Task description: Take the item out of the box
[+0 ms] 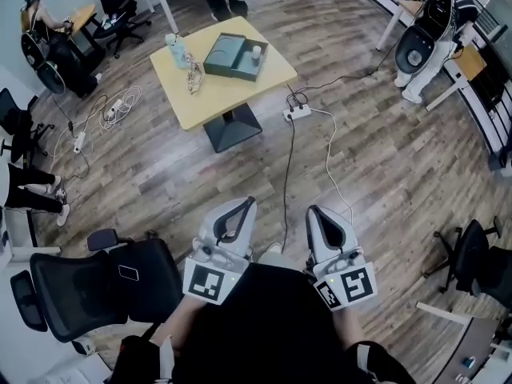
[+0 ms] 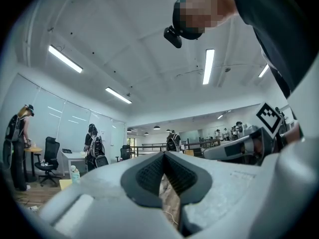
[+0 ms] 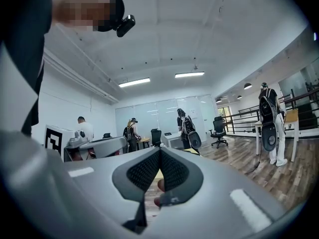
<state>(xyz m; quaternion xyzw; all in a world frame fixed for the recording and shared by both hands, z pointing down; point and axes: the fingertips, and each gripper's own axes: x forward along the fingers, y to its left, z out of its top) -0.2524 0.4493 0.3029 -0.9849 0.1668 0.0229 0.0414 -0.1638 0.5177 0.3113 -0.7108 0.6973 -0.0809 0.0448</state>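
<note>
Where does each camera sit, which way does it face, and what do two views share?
Head view: on the person's head, steeply down at the floor, the yellow table and the box; shows left gripper, right gripper, dark torso.
Left gripper view: on the left gripper, level across the office over its shut jaws; right gripper shows at right.
Right gripper view: on the right gripper, level, jaws shut; left gripper shows at left.
Shared: both gripper views catch the person's head camera overhead.
</note>
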